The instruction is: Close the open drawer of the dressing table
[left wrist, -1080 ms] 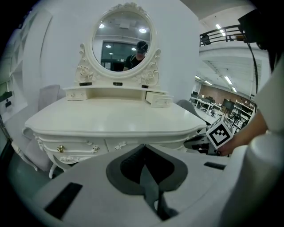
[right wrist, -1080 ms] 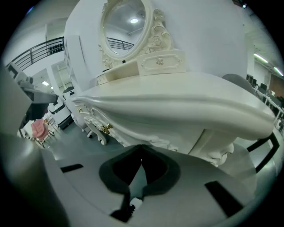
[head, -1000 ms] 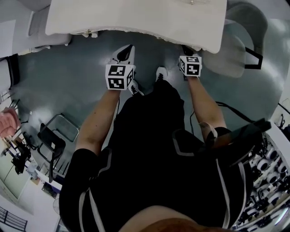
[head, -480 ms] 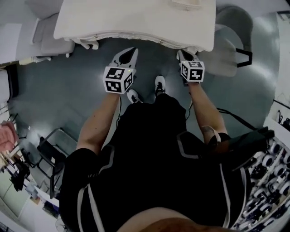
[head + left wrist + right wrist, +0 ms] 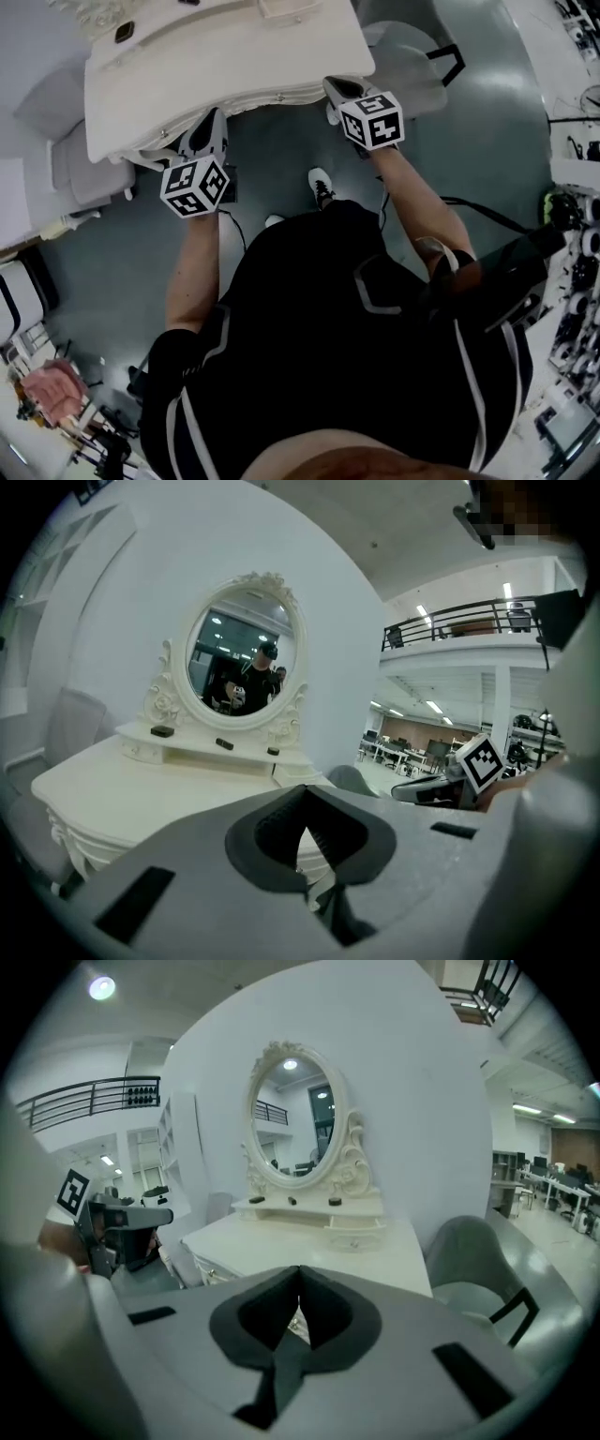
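Note:
The white dressing table (image 5: 234,66) fills the top of the head view. On its back shelf a small drawer (image 5: 281,7) stands pulled out; the right gripper view shows this drawer (image 5: 356,1225) to the right below the oval mirror (image 5: 298,1119). My left gripper (image 5: 210,120) is shut and empty at the table's front edge, left of centre. My right gripper (image 5: 335,86) is shut and empty at the front right corner. The left gripper (image 5: 302,808) and the right gripper (image 5: 298,1309) both point toward the tabletop (image 5: 112,780).
A grey chair (image 5: 412,66) stands right of the table, also in the right gripper view as a chair (image 5: 478,1260). A pale padded seat (image 5: 75,169) sits at the table's left. Small dark items lie on the mirror shelf (image 5: 216,747). Equipment racks (image 5: 572,309) line the right edge.
Both grippers have moved forward to the table's front edge. The left one shifted left and the right one rose toward the right corner. The head view has swung so the table sits further left.

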